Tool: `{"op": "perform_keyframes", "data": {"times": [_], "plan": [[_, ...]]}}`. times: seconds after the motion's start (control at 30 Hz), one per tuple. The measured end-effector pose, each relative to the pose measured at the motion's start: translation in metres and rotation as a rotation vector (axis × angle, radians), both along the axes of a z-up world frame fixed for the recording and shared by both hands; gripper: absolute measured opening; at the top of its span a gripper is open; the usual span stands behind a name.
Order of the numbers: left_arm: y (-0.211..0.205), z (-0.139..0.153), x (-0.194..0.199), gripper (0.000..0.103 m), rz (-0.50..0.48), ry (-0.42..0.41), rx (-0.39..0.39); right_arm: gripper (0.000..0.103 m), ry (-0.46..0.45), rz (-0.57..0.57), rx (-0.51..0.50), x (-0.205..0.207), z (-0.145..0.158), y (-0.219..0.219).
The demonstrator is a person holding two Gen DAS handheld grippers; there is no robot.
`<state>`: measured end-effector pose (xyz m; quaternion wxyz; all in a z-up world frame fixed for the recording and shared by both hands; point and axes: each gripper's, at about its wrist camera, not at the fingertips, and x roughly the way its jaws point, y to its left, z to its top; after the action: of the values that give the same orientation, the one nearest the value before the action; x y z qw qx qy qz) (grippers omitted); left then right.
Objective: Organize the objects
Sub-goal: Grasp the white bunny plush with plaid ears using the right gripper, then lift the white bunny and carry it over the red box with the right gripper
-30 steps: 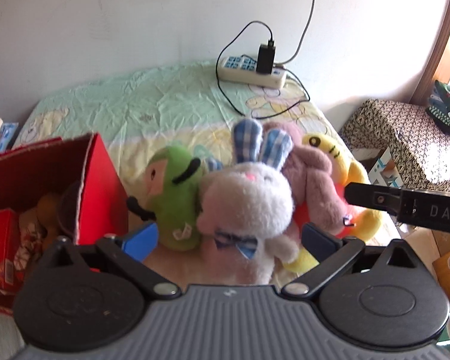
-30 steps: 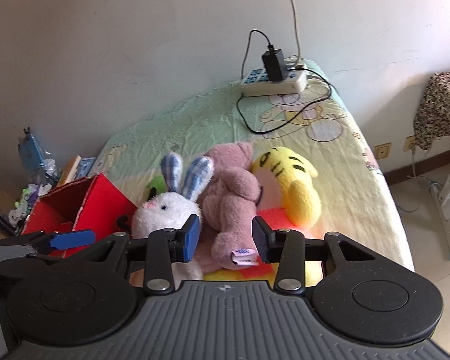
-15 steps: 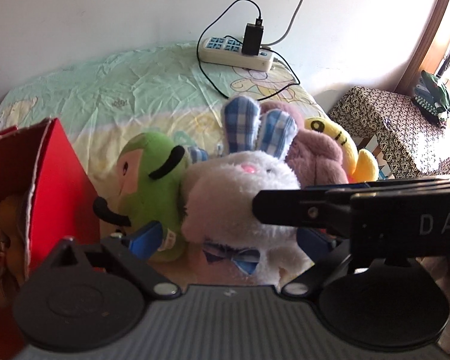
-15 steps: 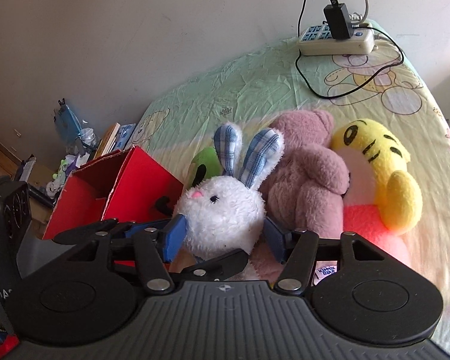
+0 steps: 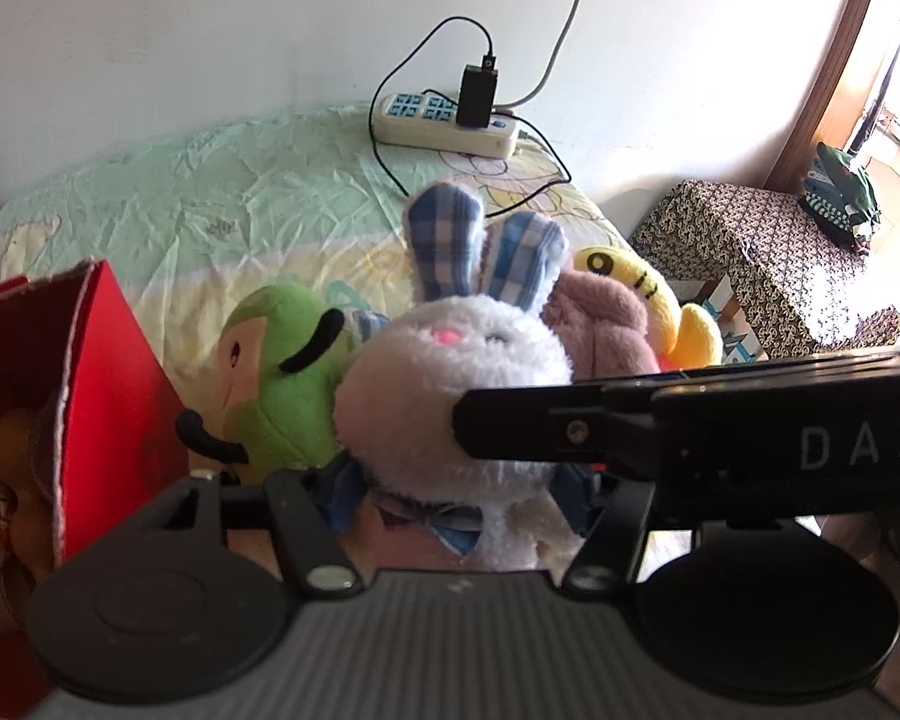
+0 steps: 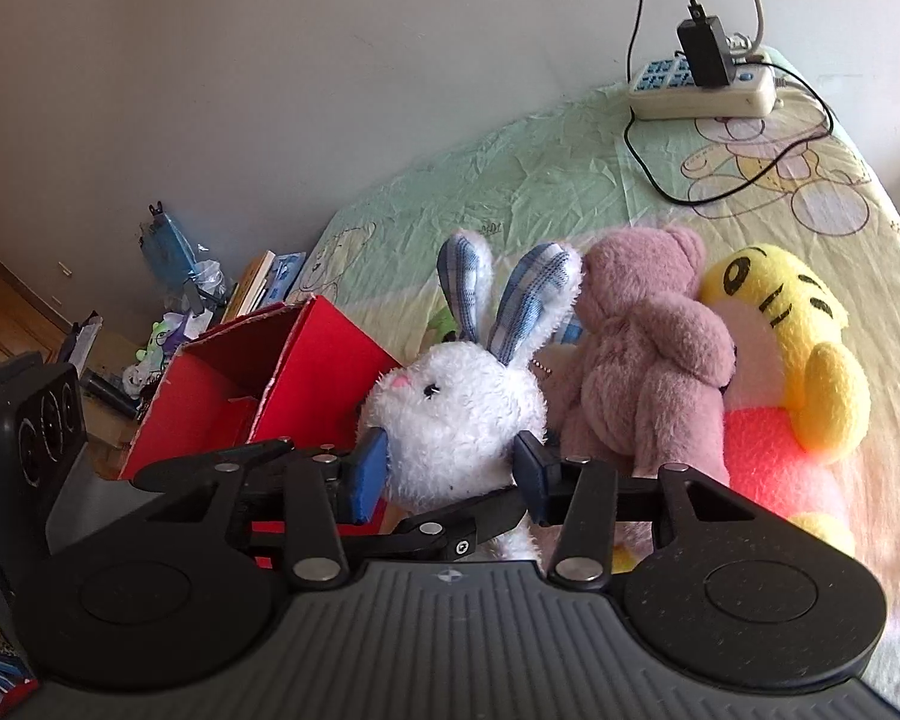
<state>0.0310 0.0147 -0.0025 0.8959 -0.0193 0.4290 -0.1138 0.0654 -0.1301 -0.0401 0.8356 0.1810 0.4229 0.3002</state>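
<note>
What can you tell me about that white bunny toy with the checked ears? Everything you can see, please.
The white bunny is a fluffy plush with a pink nose, small dark eyes, two upright ears lined in blue checked cloth and a blue checked bow at its neck. It sits upright on the bed, with a green plush on one side and a mauve teddy bear pressed against the other. The left gripper is clamped on its neck; the right gripper is closing around its body.

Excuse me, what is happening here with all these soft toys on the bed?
A person is tidying plush toys with two hand-held claws. Both the left claw and the right claw grip the white bunny; the right one's jaws are closing. The red box stands open beside it.
</note>
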Motion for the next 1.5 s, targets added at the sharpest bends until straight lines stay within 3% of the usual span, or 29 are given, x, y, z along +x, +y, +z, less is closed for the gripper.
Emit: {"op": "perform_keyframes", "data": {"times": [0.43, 0.73, 0.93, 1.13, 1.5], "plan": [[0.014, 0.066, -0.052, 0.065, 0.084, -0.199, 0.031, 0.049, -0.222, 0.092, 0.058, -0.028, 0.054, 0.02], [0.078, 0.098, -0.074, 0.065, 0.193, -0.303, 0.082, 0.049, -0.296, 0.2, 0.125, -0.024, 0.077, 0.096], [0.15, 0.093, -0.079, 0.065, 0.263, -0.277, 0.108, 0.049, -0.23, 0.26, 0.166, -0.014, 0.068, 0.17], [0.221, 0.062, -0.078, 0.065, 0.311, -0.186, 0.148, 0.049, -0.084, 0.289, 0.169, -0.003, 0.039, 0.239], [0.293, 0.012, -0.064, 0.066, 0.319, -0.024, 0.178, 0.049, 0.21, 0.254, 0.203, 0.02, -0.008, 0.292]]}}
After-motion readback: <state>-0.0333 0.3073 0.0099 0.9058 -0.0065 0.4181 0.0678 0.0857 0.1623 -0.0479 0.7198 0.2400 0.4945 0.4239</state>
